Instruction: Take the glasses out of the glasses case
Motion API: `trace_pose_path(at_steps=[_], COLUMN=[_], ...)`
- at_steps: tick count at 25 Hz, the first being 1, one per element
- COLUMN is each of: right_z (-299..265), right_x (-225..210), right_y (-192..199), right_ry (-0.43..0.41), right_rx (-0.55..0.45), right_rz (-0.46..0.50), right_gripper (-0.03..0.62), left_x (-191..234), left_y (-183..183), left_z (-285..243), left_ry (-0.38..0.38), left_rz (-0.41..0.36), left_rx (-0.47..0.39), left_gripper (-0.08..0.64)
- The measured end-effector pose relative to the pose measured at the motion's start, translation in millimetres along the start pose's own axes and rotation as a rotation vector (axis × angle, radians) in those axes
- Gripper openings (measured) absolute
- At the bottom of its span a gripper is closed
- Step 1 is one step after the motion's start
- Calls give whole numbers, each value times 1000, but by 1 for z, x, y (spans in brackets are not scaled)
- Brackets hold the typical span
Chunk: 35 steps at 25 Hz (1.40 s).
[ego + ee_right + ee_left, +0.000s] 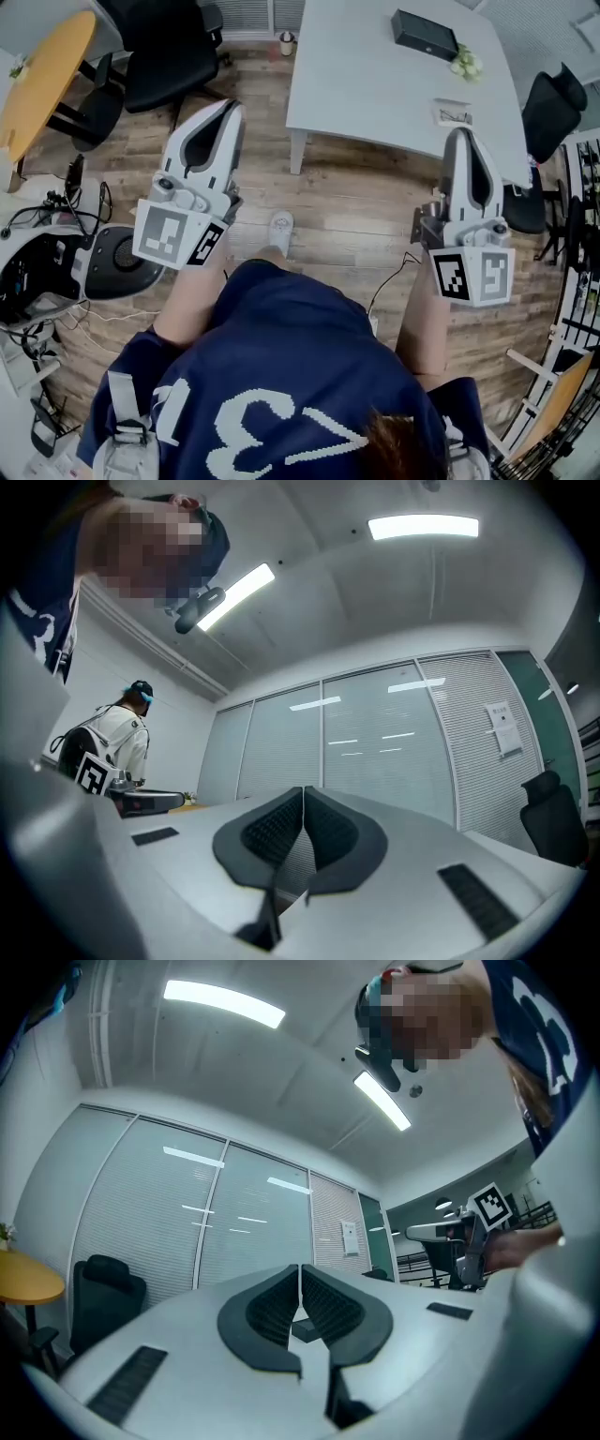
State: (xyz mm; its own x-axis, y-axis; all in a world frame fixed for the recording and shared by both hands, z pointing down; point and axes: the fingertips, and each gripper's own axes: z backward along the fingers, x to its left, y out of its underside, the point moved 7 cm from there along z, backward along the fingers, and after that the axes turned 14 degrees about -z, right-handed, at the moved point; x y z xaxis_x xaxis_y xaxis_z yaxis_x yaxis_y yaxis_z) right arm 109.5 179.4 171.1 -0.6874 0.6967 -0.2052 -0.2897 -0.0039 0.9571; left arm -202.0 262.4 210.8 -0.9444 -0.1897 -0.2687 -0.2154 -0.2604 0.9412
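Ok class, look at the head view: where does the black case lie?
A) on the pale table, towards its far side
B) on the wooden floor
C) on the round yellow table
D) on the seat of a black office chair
A: the black case lies flat on the pale table, near the side farthest from the person, not on the floor, the yellow table or a chair.

White table (375, 84) is standing on wood floor (347, 202), toward 12 o'clock in the head view. Black glasses case (425, 34) is lying closed at approx. 1 o'clock on the tabletop, w/ a green bunch (465, 64) sitting just beside it at its 4 o'clock. Small pale item, prob. folded glasses (454, 113), is lying near the rt edge, 4 o'clock.
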Motion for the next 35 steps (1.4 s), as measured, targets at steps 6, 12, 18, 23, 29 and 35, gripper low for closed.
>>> trace_pose_path(at_steps=[6, 12, 18, 23, 29, 35], right_z=[-68, -103, -141, -179, -236, -272], right_x=[-22, -45, -83, -113, -177, -250], right_y=[2, 11, 21, 25, 3, -11], right_ry=[26, 64, 61, -34, -160, -208], right_rx=[-26, -6, 28, 29, 20, 7], right_rz=[-16, -46, -77, -76, -56, -85], right_gripper=[28, 28, 28, 28, 28, 28], left_x=[51, 74, 82, 80, 69, 52], left_y=[17, 38, 62, 71, 71, 77], left_z=[-69, -113, -150, -179, -243, -295], left_ry=[44, 72, 56, -15, -120, -211], left_rz=[-10, 5, 29, 7, -18, -34], left_rx=[-22, -11, 36, 46, 51, 73], left_gripper=[23, 23, 23, 23, 23, 23])
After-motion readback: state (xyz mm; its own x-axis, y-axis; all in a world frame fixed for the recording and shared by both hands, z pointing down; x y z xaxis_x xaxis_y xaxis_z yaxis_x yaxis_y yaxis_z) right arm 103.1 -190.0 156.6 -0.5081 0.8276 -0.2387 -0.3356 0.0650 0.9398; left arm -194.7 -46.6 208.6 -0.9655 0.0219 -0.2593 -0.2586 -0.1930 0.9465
